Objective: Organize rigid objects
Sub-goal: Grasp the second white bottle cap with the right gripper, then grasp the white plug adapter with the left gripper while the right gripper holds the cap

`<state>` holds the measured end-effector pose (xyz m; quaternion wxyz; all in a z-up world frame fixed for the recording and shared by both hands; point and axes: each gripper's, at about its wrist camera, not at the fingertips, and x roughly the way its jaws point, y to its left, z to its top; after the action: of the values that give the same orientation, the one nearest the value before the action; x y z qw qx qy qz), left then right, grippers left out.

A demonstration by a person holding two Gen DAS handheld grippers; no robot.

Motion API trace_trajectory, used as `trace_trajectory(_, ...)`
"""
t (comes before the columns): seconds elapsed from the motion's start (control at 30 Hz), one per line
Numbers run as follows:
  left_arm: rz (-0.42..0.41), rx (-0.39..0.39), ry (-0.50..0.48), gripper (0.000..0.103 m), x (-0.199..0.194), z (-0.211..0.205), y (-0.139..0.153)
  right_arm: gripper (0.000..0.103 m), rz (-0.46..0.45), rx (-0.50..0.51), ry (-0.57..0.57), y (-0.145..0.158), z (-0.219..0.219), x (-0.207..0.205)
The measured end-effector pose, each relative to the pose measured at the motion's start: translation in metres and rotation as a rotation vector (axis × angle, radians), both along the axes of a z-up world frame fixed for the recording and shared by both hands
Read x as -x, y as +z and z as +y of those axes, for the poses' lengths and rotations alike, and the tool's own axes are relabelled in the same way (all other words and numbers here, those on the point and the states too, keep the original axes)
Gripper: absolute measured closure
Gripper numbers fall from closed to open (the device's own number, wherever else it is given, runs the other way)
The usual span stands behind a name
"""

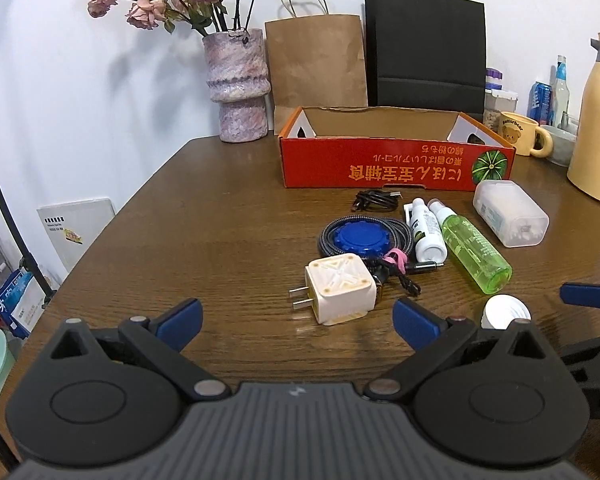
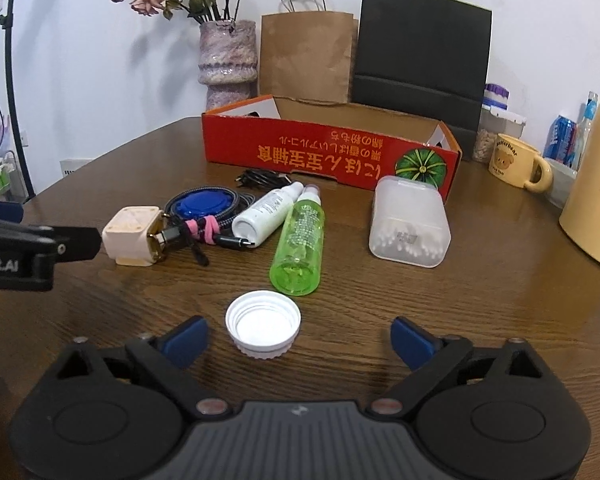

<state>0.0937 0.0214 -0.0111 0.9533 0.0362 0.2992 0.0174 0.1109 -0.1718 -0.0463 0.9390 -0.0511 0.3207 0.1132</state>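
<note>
A red cardboard box point(image 1: 396, 164) point(image 2: 328, 152) stands open at the back of the wooden table. In front of it lie a cream plug adapter point(image 1: 338, 288) point(image 2: 132, 236), a blue disc wound with cable point(image 1: 360, 238) point(image 2: 202, 208), a white bottle point(image 1: 428, 230) point(image 2: 266, 214), a green bottle point(image 1: 474, 254) point(image 2: 300, 246), a clear box of cotton swabs point(image 1: 510, 212) point(image 2: 408, 222) and a white cap point(image 2: 263, 325) point(image 1: 505, 312). My left gripper point(image 1: 298, 320) is open just short of the adapter. My right gripper point(image 2: 300, 340) is open, the cap lying between its fingers, untouched.
A vase of dried roses point(image 1: 238, 84), a brown paper bag point(image 1: 316, 64) and a black bag point(image 1: 426, 48) stand behind the box. A yellow mug point(image 1: 520, 134), a yellow thermos point(image 1: 598, 120), cans and jars crowd the right. A black cable point(image 1: 376, 200) lies by the box.
</note>
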Motion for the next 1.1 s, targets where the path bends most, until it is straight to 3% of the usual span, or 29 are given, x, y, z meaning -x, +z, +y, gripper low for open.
trace_trajectory(0.1, 0.001, 0.001, 0.0, 0.0, -0.001, -0.001, -0.001, 0.032, 0.014, -0.017, 0.009, -0.002, 0.0, -0.002)
trace_trajectory(0.23, 0.006, 0.001, 0.001, 0.0, -0.002, -0.001, -0.002, 0.049, 0.007, -0.038, 0.027, -0.002, 0.0, -0.001)
trace_trajectory(0.3, 0.008, 0.001, 0.0, 0.0, -0.003, -0.002, -0.003, 0.064, -0.001, -0.042, 0.032, -0.001, -0.001, -0.001)
trace_trajectory(1.1, 0.04, 0.021, 0.034, 0.0, -0.035, -0.016, -0.01, 0.064, -0.115, -0.077, 0.019, 0.025, -0.017, -0.004)
